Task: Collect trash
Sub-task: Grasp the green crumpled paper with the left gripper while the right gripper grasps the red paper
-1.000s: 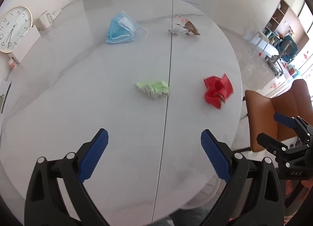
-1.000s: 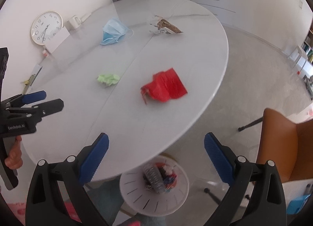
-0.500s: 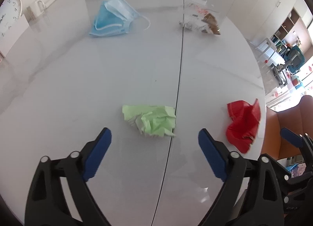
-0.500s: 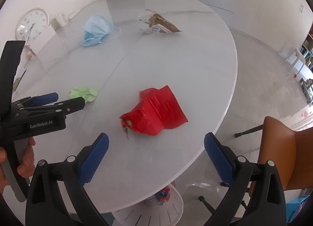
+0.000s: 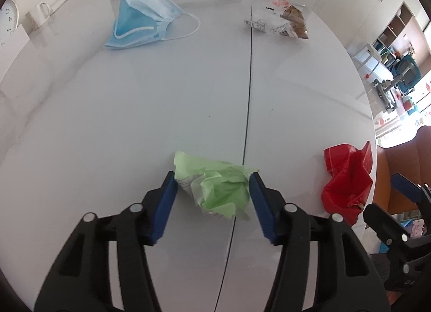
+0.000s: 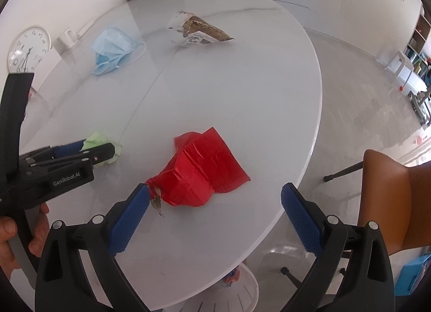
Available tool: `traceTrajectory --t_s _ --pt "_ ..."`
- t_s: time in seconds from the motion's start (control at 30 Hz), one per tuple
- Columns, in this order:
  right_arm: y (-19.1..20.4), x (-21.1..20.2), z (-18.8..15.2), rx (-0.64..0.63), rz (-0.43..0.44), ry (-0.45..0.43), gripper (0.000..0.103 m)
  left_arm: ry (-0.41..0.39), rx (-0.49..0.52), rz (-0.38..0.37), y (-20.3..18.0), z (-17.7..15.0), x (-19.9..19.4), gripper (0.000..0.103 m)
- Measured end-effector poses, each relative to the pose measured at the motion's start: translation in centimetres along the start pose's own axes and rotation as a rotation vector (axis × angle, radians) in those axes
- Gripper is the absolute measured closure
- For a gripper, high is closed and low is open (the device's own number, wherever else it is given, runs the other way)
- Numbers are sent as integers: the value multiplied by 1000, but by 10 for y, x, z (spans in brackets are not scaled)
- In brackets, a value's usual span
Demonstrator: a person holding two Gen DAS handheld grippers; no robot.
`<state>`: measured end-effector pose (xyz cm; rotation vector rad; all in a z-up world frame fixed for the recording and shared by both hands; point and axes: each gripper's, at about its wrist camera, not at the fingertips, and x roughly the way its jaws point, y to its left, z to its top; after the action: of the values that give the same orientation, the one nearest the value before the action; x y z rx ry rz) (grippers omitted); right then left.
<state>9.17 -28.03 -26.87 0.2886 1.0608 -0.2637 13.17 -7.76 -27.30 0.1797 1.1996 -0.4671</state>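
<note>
Left claw has dropped and narrowed, pads touching green wrapper; right claw stays wide open

My right gripper hangs wide open over the red wrapper on the white table. At left my left gripper has been closing around green paper.

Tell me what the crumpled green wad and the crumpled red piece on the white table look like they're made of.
The crumpled green wad looks like thin matte paper: sharp creases, white printed underside showing. The crumpled red piece looks like glossier paper or thin foil wrap: stiff folds catch light, though which is unclear. The white table looks like polished stone or glass, given its reflections.
</note>
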Motion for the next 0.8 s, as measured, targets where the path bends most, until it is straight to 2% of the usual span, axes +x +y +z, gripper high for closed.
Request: traceTrajectory --t_s 0.27,0.4,0.6,0.8 --pt "6 2 1 -46 21 -19 6 3 5 -15 6 3 -4 60" --pt "9 8 6 -153 54 -30 6 0 6 -19 8 1 -4 66" --pt "20 17 12 -319 110 -7 6 5 -8 -36 12 -1 -4 66" --pt "27 31 12 -424 99 16 6 1 -1 -33 12 0 -5 67"
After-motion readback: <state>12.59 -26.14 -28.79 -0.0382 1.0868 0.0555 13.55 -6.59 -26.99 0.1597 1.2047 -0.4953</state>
